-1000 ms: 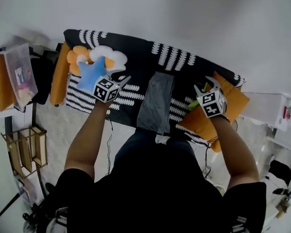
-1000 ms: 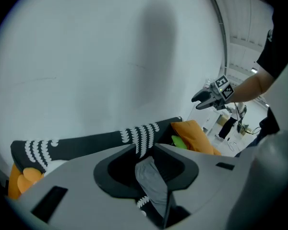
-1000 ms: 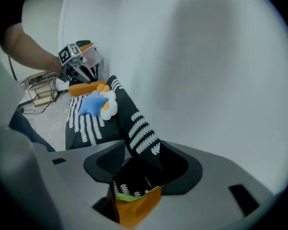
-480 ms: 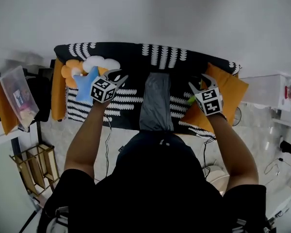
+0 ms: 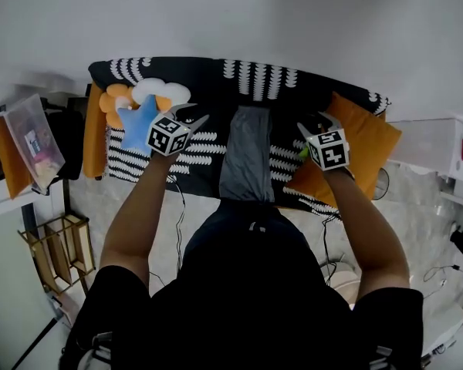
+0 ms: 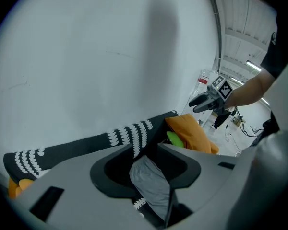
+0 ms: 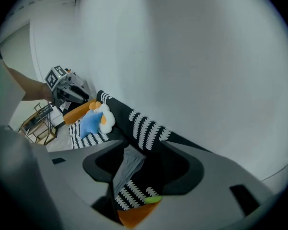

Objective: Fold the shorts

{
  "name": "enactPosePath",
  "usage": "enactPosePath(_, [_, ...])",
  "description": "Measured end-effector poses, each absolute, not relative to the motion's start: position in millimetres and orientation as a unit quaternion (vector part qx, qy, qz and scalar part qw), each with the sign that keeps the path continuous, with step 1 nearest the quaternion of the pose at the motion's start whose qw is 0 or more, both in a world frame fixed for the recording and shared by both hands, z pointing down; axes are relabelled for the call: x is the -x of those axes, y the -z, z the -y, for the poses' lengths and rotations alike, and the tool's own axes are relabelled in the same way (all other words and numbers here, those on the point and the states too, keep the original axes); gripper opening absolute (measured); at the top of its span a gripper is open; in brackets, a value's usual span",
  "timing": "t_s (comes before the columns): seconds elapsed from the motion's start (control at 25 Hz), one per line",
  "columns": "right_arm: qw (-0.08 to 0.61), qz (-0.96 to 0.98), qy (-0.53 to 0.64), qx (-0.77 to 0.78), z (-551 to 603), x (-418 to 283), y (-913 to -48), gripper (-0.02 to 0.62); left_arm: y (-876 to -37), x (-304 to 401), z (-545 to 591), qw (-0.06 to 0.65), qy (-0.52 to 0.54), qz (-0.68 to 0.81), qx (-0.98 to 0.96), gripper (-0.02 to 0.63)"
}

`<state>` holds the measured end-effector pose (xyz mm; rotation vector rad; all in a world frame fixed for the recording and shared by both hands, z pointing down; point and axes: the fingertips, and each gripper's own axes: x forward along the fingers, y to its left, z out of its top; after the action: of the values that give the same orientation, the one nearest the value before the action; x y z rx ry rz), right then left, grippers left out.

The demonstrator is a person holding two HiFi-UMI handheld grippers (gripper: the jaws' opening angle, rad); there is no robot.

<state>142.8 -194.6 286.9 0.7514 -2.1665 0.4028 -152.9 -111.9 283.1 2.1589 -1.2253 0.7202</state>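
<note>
**Grey shorts lay untouched between two spread grippers**

The grey shorts (image 5: 247, 154) lay as one long, narrow strip down the middle of the black cover (image 5: 212, 91) with white leaf marks. One end pointed toward the wall and the other reached the near edge. We saw no jaws on them.

The left gripper (image 5: 194, 114) hung just left of the strip, over the cover. Its jaws stood spread and had just been opening, with nothing pinched. In the left gripper view the shorts only showed through the gap, lying further off on the cover.

The right gripper (image 5: 316, 123) hung on the strip's other side, by the edge of an orange cushion (image 5: 366, 149). Its jaws were spread wide, had just opened a little more, and also pinched nothing.

A small green thing (image 5: 302, 156) lay beside that cushion. Beyond the left gripper we saw a blue star plush (image 5: 135, 118), with a white flower cushion (image 5: 160, 91) and an orange flower cushion (image 5: 114, 97) behind it.
</note>
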Motion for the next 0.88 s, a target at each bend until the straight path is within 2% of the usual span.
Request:
enactPosePath(0.48, [0.379, 0.857, -0.214, -0.276, 206.0, -126.6, -362.0, 0.250, -341.8, 123.6, 124.7, 0.308, -0.298, 0.447, -0.786, 0.195])
enactPosePath(0.88, [0.379, 0.837, -0.263, -0.296, 209.0, -94.1, -455.1, 0.250, -443.0, 122.0, 131.5, 0.346, -0.317, 0.396, -0.789, 0.206])
